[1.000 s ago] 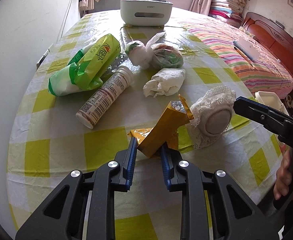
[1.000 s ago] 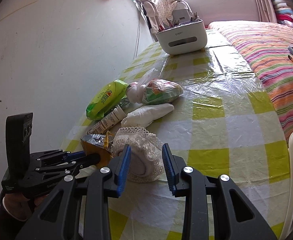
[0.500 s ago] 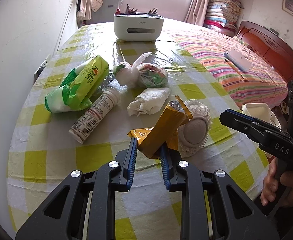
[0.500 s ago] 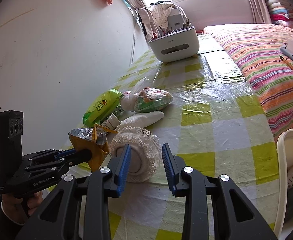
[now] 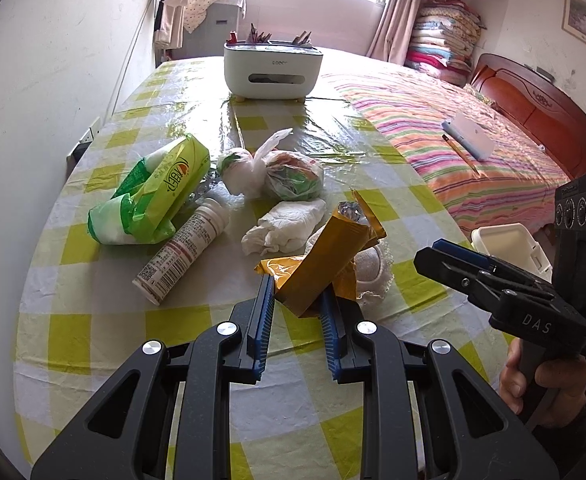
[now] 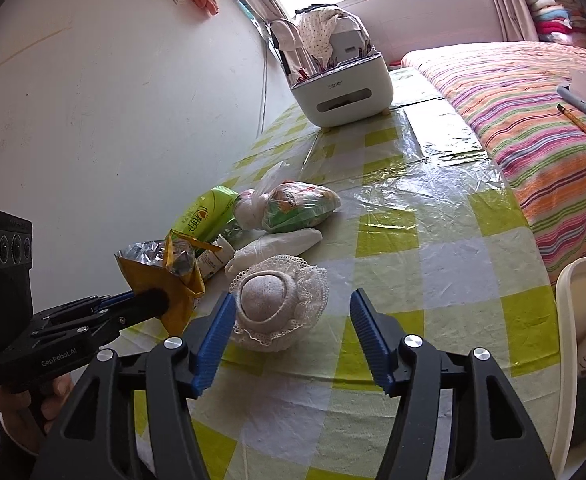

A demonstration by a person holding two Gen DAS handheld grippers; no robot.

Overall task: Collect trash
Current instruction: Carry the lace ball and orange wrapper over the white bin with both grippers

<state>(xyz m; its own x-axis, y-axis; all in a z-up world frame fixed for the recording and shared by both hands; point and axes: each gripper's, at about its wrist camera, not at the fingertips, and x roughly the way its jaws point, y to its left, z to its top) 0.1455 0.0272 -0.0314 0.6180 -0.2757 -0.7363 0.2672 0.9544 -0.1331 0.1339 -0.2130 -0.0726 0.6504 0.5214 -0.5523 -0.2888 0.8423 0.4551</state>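
Ahead of the right claw (image 6: 291, 334) the lace-trimmed pad (image 6: 279, 300) blocks the tabletop (image 6: 433, 264); to its right the cloth lies bare. Left of it, the left claw (image 6: 161, 304) and its yellow wrapper (image 6: 165, 276) crowd the passage.

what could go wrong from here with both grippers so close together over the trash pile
The left gripper pinches only the lower edge of the yellow wrapper, so it may slip free. The right gripper, jaws opening with nothing pressed between them, sits just short of the lace-edged pad beside that wrapper; closing in, it could bump the wrapper or the other gripper.
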